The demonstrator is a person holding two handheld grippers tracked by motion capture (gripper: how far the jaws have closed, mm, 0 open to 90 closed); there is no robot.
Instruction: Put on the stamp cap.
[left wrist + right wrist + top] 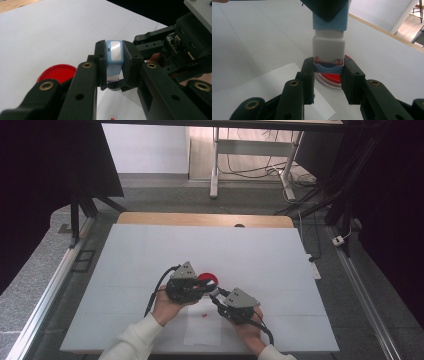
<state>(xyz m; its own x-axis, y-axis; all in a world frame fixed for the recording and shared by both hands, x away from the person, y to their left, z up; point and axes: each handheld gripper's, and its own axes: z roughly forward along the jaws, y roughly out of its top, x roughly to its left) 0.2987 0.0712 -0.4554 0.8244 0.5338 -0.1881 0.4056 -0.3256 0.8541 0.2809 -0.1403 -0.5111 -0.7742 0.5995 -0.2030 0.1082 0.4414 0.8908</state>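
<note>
Left gripper [205,287]: held in the person's left hand [167,306] above the middle of the table [150,255]; its fingers [101,63] are clamped on the light-blue body of a small stamp [114,58].
Stamp: raised off the table between the two grippers — in the left gripper view its blue body with a pale window on the end stands between the black fingers; in the right gripper view the same stamp [329,37] shows a blue upper part and a white block below it.
Right gripper [216,298]: held in the person's right hand [250,330], just beside the left gripper; its fingers [308,75] are closed on the blue and red lower end of the stamp, one on each side.
Red dish [209,278]: a round, shallow red dish lying flat on the table just behind the grippers; in the right gripper view it [332,80] lies directly under the stamp's lower end.
Paper sheet [202,327]: a white sheet lying on the table near the front edge, between the person's hands — a small red mark [205,314] sits on it.
Table: covered by a white board, wooden edge at the far side.
</note>
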